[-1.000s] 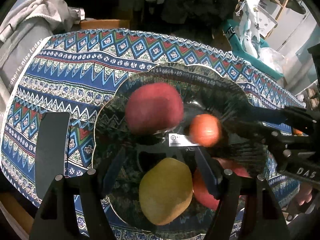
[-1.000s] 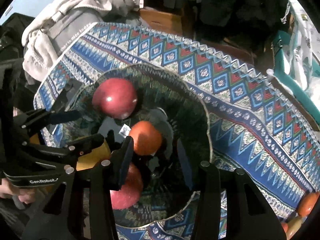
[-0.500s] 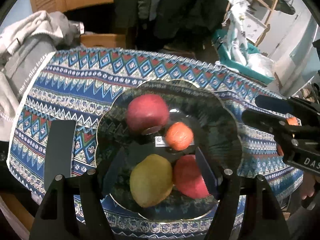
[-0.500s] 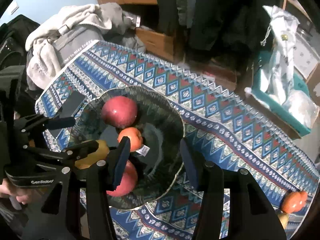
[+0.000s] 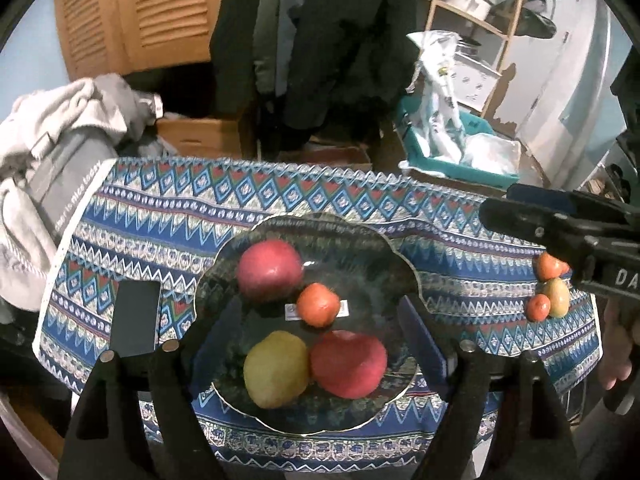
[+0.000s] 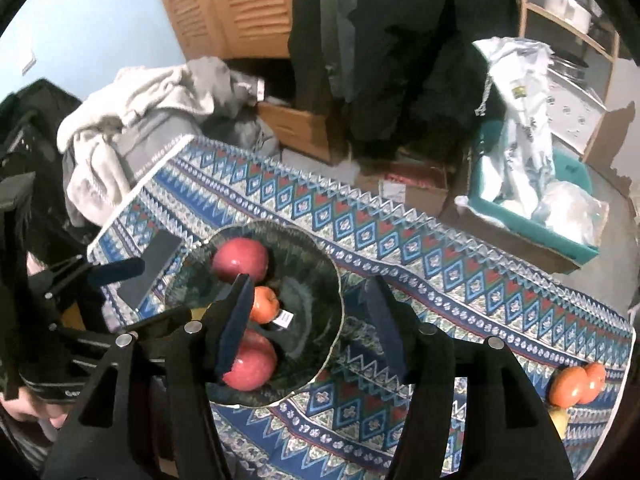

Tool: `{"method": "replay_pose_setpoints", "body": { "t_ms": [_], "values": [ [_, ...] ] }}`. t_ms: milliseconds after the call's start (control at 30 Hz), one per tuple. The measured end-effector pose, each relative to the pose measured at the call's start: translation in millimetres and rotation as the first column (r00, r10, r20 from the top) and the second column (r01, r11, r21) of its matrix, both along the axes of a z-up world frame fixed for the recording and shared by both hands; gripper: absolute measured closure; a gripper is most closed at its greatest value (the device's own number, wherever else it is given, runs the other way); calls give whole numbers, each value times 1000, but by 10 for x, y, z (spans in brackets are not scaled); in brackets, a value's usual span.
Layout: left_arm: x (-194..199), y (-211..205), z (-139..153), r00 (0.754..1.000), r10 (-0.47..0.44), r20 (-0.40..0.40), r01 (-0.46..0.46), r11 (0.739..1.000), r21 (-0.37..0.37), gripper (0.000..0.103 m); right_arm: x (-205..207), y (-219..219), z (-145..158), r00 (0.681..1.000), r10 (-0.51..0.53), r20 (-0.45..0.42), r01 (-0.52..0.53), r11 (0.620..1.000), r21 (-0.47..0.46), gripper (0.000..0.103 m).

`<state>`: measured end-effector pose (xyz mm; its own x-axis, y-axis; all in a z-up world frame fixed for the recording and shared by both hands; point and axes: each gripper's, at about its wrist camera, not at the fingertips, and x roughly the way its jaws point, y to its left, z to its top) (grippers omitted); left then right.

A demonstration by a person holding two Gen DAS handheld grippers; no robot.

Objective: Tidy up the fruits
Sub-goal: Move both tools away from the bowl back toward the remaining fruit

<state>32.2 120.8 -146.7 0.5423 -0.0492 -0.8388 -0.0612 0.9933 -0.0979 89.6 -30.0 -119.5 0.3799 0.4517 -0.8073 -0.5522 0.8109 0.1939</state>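
Note:
A dark glass plate (image 5: 372, 240) on the patterned tablecloth holds a red apple (image 5: 269, 269), a small orange (image 5: 318, 305), a yellow pear (image 5: 276, 369) and a second red apple (image 5: 348, 363). The plate shows in the right wrist view too (image 6: 320, 264). My left gripper (image 5: 316, 340) is open and empty, raised above the plate's near side. My right gripper (image 6: 308, 320) is open and empty, above the plate's right edge. Loose fruits lie at the table's right end: oranges (image 5: 538, 307) (image 6: 568, 387) and a yellow-green fruit (image 5: 557, 297).
A black phone (image 5: 134, 318) lies on the cloth left of the plate. Grey clothes (image 5: 52, 152) are piled past the table's left end. A teal bin with plastic bags (image 5: 456, 152) and cardboard boxes (image 6: 304, 128) stand on the floor behind.
Both grippers have risen and drawn back from the plate, so the whole table shows. The right gripper has moved away to the right. The fruits in the plate have not moved.

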Motion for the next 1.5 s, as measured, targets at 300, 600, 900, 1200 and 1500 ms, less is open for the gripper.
{"method": "replay_pose_setpoints", "body": {
  "t_ms": [300, 600, 900, 1200, 1500],
  "values": [
    [-28, -198, 247, 998, -28, 48, 28, 1000, 7, 17, -96, -287, 309, 998, -49, 50, 48, 999, 26, 34],
    [-38, -555, 407, 993, -97, 71, 96, 995, 13, 16, -304, -592, 576, 986, -80, 146, 78, 997, 17, 27],
    [-8, -937, 478, 984, -164, 68, 163, 987, 10, 16, -423, -1029, 679, 970, -152, 192, 155, 988, 1, 26],
    [21, -1319, 474, 972, -228, 54, 227, 974, 25, 16, -427, -1593, 632, 958, -238, 162, 238, 971, 18, 26],
    [93, -1758, 455, 953, -301, 33, 300, 953, 36, 16, -476, -2127, 578, 940, -303, 155, 307, 952, -1, 26]
  ]
}}
